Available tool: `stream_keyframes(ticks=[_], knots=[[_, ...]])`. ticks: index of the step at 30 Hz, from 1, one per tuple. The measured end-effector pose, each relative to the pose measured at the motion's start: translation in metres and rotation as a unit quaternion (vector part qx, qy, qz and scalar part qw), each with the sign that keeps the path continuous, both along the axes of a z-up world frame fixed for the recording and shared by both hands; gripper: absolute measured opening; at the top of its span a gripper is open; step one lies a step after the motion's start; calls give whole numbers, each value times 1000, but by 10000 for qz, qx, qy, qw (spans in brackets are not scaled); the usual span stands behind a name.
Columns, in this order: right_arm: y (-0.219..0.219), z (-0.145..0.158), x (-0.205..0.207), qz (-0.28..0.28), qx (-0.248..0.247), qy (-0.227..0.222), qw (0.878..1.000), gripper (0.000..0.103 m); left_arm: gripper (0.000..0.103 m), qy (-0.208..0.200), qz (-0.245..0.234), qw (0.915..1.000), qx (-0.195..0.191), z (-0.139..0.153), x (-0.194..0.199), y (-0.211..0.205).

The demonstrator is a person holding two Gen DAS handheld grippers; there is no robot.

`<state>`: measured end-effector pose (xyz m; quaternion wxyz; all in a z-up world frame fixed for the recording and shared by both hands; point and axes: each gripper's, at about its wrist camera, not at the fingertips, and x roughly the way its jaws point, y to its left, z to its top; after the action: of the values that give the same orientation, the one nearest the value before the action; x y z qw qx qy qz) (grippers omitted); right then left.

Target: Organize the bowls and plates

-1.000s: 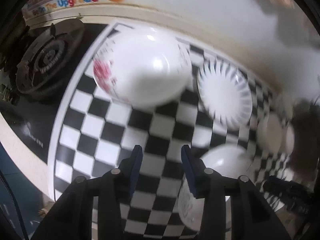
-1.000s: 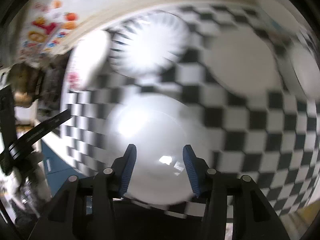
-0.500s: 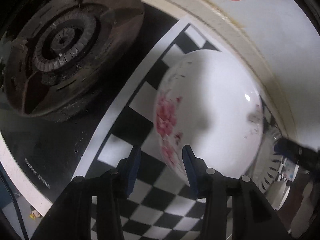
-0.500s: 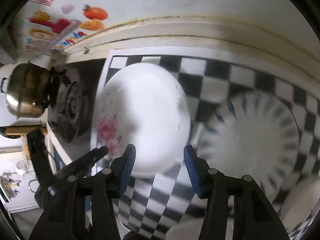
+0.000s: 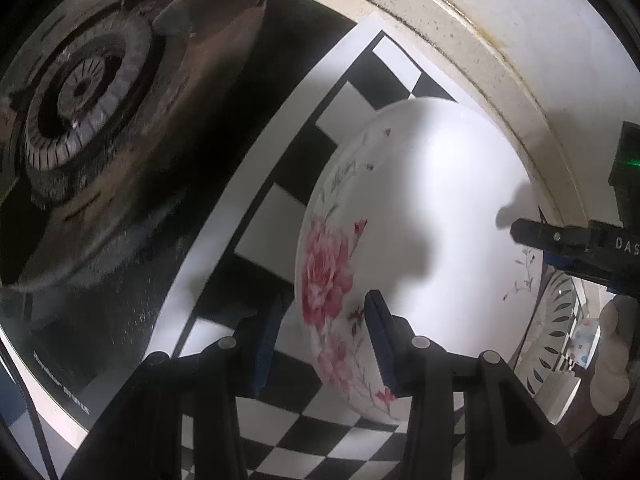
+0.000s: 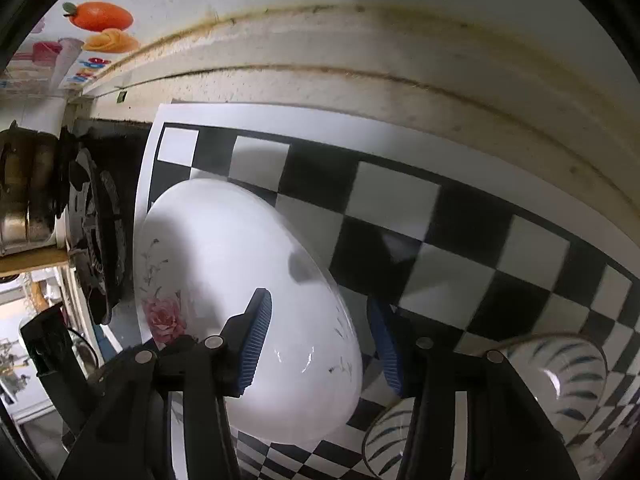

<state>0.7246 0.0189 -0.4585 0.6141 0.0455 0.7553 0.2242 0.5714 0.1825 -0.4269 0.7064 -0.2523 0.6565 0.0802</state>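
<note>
Now the floral plate (image 5: 420, 240) lies on the checkered mat (image 5: 276, 216), just beside the gas burner (image 5: 100, 120). Left gripper (image 5: 322, 340) has its fingers apart, straddling the plate's rose-printed rim. Right gripper (image 6: 320, 340), fingers also spread, straddles the opposite rim. A striped dish (image 6: 560, 376) sits on the mat beyond the plate, away from the burner.
</note>
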Motion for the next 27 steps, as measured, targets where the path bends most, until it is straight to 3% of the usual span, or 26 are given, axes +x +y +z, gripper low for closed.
stream_keyframes(ticks=[1, 3, 7, 27], knots=[[1, -3, 0, 70, 34, 25, 10000, 51, 40, -26, -12, 10000, -5, 0, 3, 1], [0, -6, -3, 139, 143, 10, 9998, 47, 27, -108, -26, 9999, -55, 2, 4, 1], [-9, -6, -7, 160, -12, -160, 9997, 22, 24, -213, -23, 9997, 103, 1, 7, -3], [-2, 12, -35, 172, 54, -403, 9990, 14, 22, -547, -61, 9979, 355, 47, -24, 6]])
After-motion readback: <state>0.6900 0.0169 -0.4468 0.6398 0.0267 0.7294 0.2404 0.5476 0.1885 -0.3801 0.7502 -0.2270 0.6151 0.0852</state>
